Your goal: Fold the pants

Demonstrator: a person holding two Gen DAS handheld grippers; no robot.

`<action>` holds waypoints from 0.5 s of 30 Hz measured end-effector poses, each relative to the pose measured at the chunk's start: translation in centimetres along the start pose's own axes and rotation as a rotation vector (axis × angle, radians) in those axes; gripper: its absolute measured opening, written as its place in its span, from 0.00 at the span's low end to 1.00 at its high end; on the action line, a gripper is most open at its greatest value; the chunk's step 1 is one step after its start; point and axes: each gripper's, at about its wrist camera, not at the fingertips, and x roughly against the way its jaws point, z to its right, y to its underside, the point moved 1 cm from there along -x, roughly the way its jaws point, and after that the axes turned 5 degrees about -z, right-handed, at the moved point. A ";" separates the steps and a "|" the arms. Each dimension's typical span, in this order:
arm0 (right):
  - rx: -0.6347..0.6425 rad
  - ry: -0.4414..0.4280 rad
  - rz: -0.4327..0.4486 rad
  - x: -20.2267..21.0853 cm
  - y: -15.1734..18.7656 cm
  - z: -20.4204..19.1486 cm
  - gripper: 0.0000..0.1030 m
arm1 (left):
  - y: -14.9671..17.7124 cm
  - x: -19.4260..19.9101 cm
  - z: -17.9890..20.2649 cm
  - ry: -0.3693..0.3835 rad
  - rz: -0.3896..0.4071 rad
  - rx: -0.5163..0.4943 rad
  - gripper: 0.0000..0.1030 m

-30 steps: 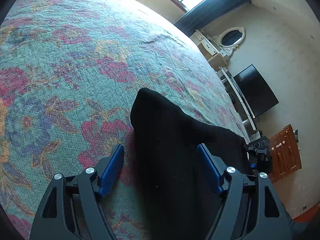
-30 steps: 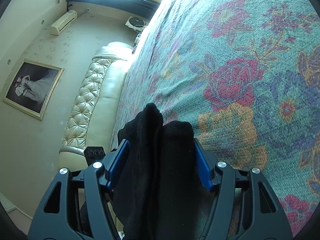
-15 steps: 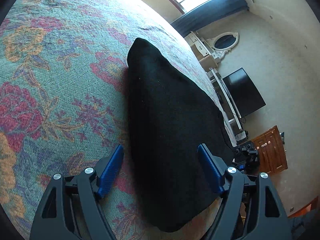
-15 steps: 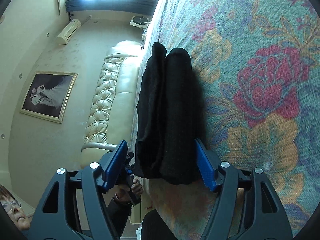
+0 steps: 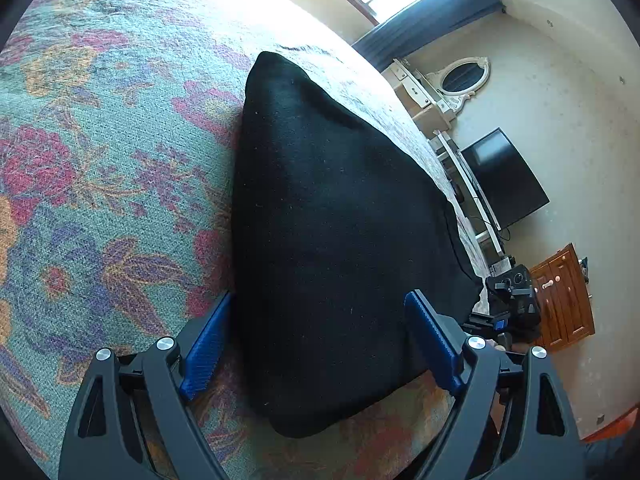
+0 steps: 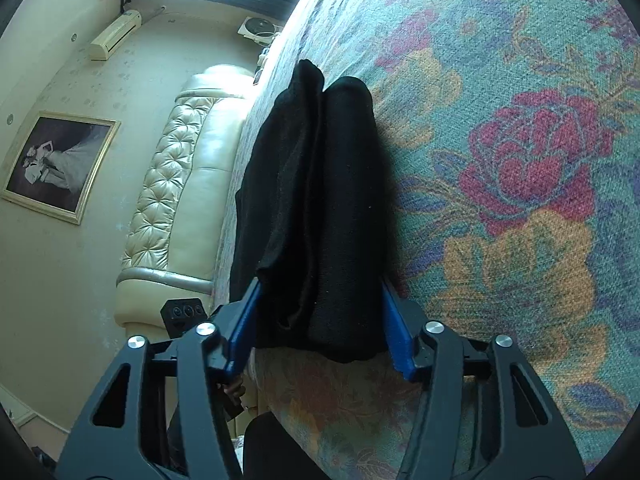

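The black pants (image 5: pixel 336 240) are lying folded on the bed's floral bedspread (image 5: pixel 100 200), near its edge. The left tool (image 5: pixel 320 348) is sitting with jaws spread, the pants' near end between the blue pads (image 5: pixel 206 344) — whether they are pressing the cloth cannot be told. The right tool (image 6: pixel 320 320) is also spread, its pads (image 6: pixel 396 328) flanking the stacked folds (image 6: pixel 320 200). Beyond the bed's edge a tufted cream headboard (image 6: pixel 176 184) and framed picture (image 6: pixel 56 164) are showing; on the other side of the bed, a television (image 5: pixel 504 178), oval mirror (image 5: pixel 464 76) and wooden cabinet (image 5: pixel 564 296).
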 end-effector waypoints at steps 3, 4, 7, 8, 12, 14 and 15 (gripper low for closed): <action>-0.026 -0.026 0.002 0.2 0.1 1.1 0.33 | 0.2 -0.3 0.5 -0.044 0.004 -0.040 0.78; -0.025 -0.026 0.005 0.1 0.2 1.1 0.33 | 0.3 -0.3 0.4 -0.059 0.007 -0.048 0.76; -0.023 -0.023 0.009 0.0 0.4 1.0 0.32 | 1.1 0.2 0.0 -0.070 0.031 -0.045 0.63; -0.024 -0.022 0.009 0.0 0.5 0.9 0.32 | 1.3 0.4 -0.2 -0.067 0.038 -0.041 0.59; -0.034 -0.019 0.017 -0.1 0.5 0.5 0.30 | 1.7 0.6 0.1 -0.076 0.040 -0.048 0.53; -0.038 -0.016 0.024 0.3 0.9 0.8 0.29 | 1.9 0.9 0.3 -0.079 0.039 -0.044 0.50; -0.037 -0.018 0.026 0.4 0.9 0.7 0.28 | 1.9 0.9 0.4 -0.080 0.040 -0.044 0.48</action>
